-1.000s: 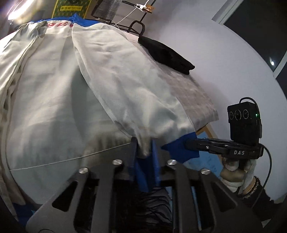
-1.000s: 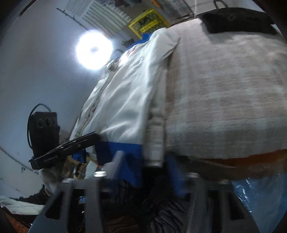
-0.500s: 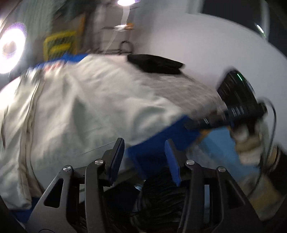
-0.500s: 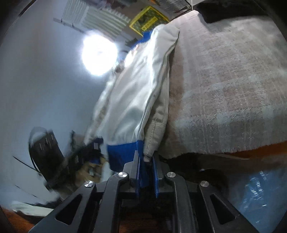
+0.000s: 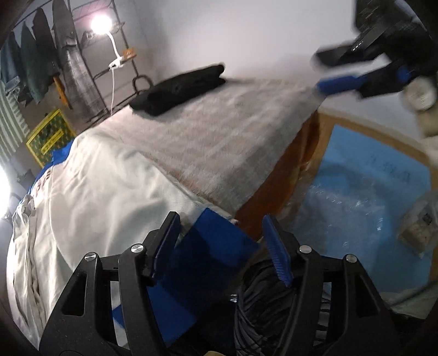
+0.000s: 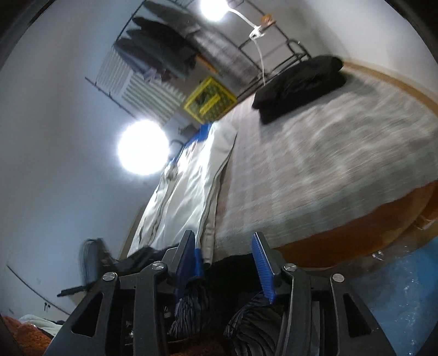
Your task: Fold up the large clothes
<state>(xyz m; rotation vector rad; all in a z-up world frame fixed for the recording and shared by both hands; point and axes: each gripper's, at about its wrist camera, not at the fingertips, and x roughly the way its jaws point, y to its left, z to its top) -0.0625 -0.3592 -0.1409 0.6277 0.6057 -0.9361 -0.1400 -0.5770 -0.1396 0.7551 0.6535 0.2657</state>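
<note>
We hold both grippers angled down; our left gripper [image 5: 223, 247] and right gripper [image 6: 224, 260] are opening, nothing pinched.

Dim room, glaring lamps [image 6: 143, 146], motion blur, fisheye-bent dark edges

Ahead of me, plain white walls [image 6: 54, 109], a black metal clothes rack [image 5: 82, 54] with a bright clip-on lamp [image 5: 100, 23], blue plastic sheeting [image 5: 356, 191] covering the floor.

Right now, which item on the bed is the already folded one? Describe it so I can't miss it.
Start at the bed's pale checked blanket. At its far end, near the metal clothes rack, lies a folded black garment. It is a compact dark bundle, unlike the white jacket with blue trim spread flat alongside.
</note>
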